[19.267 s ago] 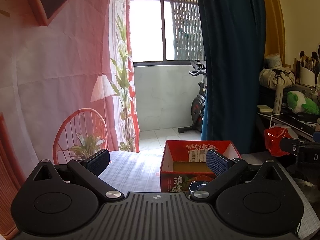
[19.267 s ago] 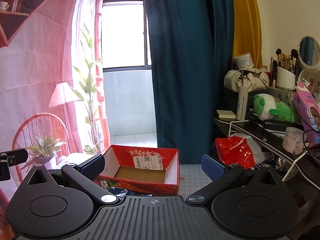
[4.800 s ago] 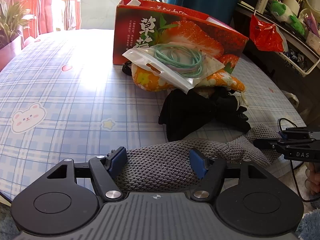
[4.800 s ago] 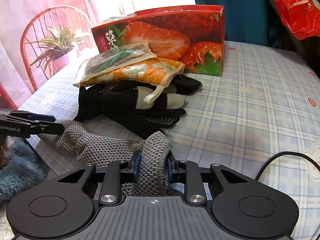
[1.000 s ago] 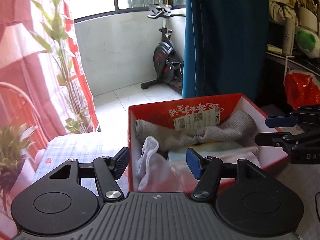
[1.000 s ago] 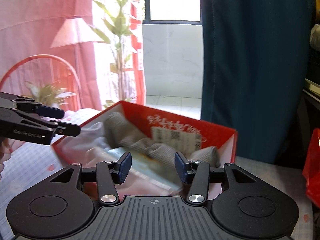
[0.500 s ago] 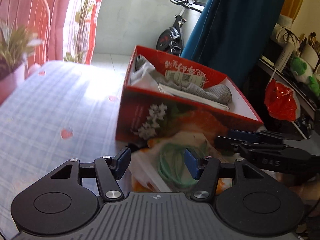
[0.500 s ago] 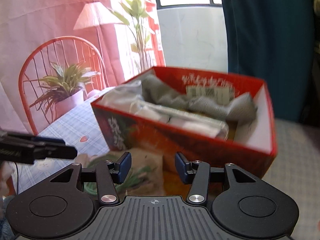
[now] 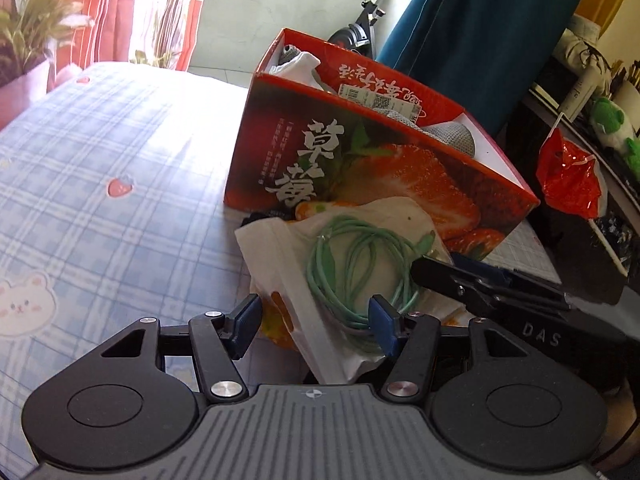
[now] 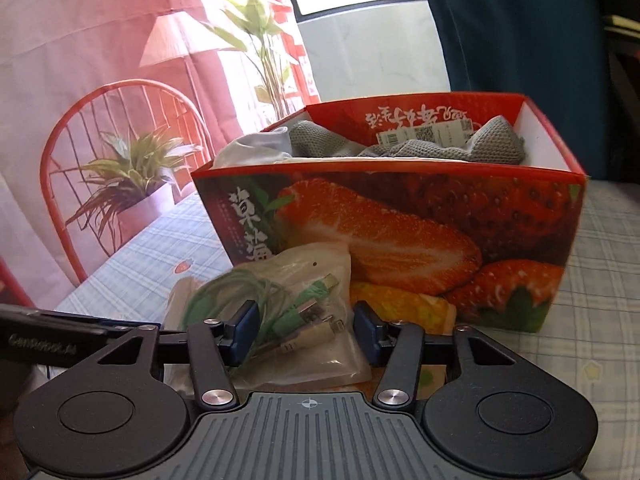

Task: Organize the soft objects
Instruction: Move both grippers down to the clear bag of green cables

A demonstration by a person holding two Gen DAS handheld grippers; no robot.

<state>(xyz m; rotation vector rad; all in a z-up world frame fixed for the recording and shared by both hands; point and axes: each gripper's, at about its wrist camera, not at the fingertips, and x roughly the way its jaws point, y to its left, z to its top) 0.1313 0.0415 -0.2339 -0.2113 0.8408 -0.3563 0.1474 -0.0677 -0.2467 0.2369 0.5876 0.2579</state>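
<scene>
A red strawberry-print box (image 9: 360,160) (image 10: 400,220) stands on the checked tablecloth. It holds a grey knit piece (image 10: 496,140) (image 9: 452,136) and a white cloth (image 10: 256,148) (image 9: 296,64). In front of the box, a clear plastic bag of green cables (image 9: 352,264) (image 10: 280,300) lies on an orange floral pouch (image 10: 400,300) (image 9: 276,324). My left gripper (image 9: 314,326) is open, its jaws either side of the bag's near end. My right gripper (image 10: 306,332) is open over the bag's other side. Its fingers (image 9: 480,280) reach in from the right in the left wrist view.
The tablecloth (image 9: 100,160) stretches left of the box. A red chair (image 10: 120,100) and a potted plant (image 10: 132,176) stand past the table's left edge. A red plastic bag (image 9: 568,180), a green plush toy (image 9: 608,116) and a dark blue curtain (image 9: 480,20) are at the right.
Both grippers have come down from over the open box to the table in front of it. The bag of cables now lies between the jaws of each.
</scene>
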